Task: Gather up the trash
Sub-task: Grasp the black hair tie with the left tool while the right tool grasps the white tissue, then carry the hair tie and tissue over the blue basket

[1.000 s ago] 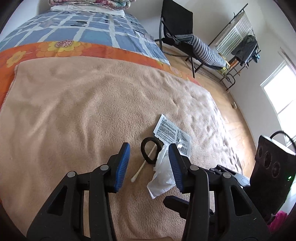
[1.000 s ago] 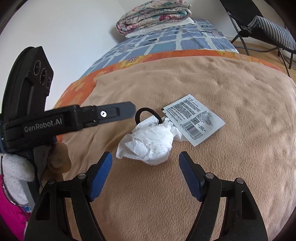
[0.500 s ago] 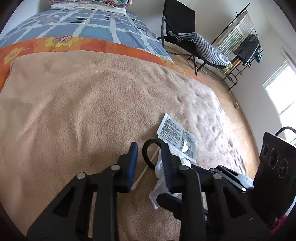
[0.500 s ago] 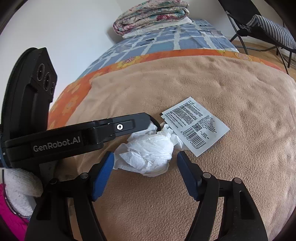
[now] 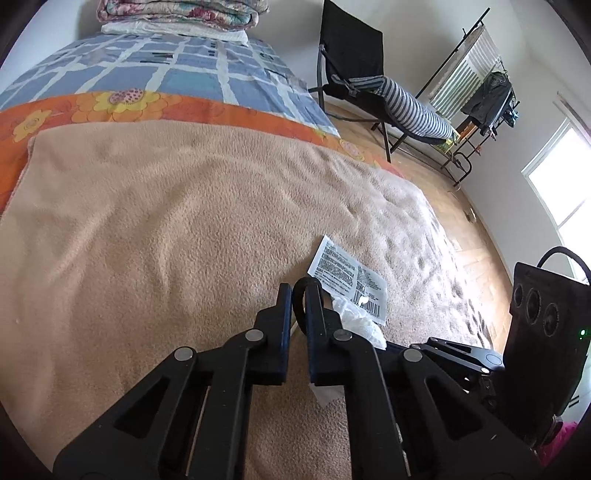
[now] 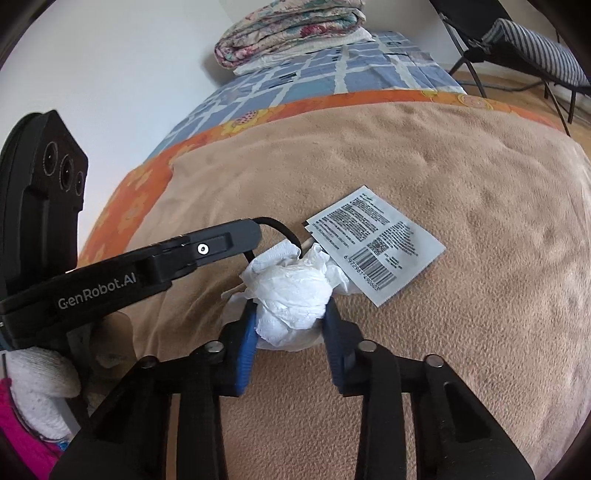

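A tan fleece blanket [image 6: 424, 155] covers the bed, with a folded quilt [image 6: 291, 29] at its far end and a black chair [image 5: 354, 59] beyond on the floor. On the blanket a crumpled white tissue [image 6: 291, 291], a black hair tie [image 6: 277, 227] and a printed sachet [image 6: 373, 240] lie touching in one cluster. The right tongs [image 6: 290, 328] have closed in against the tissue's sides. The left tongs [image 5: 297, 325] are nearly closed, a narrow gap showing, seemingly around the hair tie's loop; what lies between them is hidden.
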`<state>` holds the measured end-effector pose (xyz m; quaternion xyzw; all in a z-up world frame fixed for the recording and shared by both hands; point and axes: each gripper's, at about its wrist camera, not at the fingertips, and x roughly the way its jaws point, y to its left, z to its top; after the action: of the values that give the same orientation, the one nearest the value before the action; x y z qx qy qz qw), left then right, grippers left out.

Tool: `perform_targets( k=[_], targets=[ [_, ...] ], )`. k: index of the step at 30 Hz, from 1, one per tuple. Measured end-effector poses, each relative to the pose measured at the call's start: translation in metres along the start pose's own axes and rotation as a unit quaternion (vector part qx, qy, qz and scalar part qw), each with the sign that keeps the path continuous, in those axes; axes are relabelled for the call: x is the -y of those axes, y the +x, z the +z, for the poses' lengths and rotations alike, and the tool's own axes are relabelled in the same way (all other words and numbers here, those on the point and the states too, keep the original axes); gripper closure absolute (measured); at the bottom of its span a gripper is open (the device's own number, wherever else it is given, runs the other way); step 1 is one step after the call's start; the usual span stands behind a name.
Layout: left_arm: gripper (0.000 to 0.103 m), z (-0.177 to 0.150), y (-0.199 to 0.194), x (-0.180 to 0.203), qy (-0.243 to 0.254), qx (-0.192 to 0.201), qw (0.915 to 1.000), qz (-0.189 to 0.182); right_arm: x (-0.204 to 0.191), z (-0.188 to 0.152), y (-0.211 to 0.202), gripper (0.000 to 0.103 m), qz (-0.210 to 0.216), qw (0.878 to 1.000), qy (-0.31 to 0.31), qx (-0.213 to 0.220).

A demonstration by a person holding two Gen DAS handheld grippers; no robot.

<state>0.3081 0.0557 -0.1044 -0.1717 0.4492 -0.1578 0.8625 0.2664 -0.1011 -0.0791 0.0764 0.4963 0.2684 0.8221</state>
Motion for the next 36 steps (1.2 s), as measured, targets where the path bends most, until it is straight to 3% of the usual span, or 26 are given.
perform_targets(
  k=[13,21,36],
  targets=[
    [0.098,-0.007,-0.029,0.009,0.021,0.014,0.9995,0.019,0.008,-0.012,-0.032,0.076,0.007,1.000,-0.006,0.000],
    [0.098,-0.026,-0.067,0.030,0.037,0.022,0.9989,0.017,-0.001,-0.033,-0.064,0.076,0.001,0.999,-0.034,-0.001],
    [0.098,-0.103,-0.146,0.083,0.075,0.019,0.9968,0.018,-0.026,-0.096,-0.145,0.076,-0.004,0.997,-0.072,0.011]
  ],
)
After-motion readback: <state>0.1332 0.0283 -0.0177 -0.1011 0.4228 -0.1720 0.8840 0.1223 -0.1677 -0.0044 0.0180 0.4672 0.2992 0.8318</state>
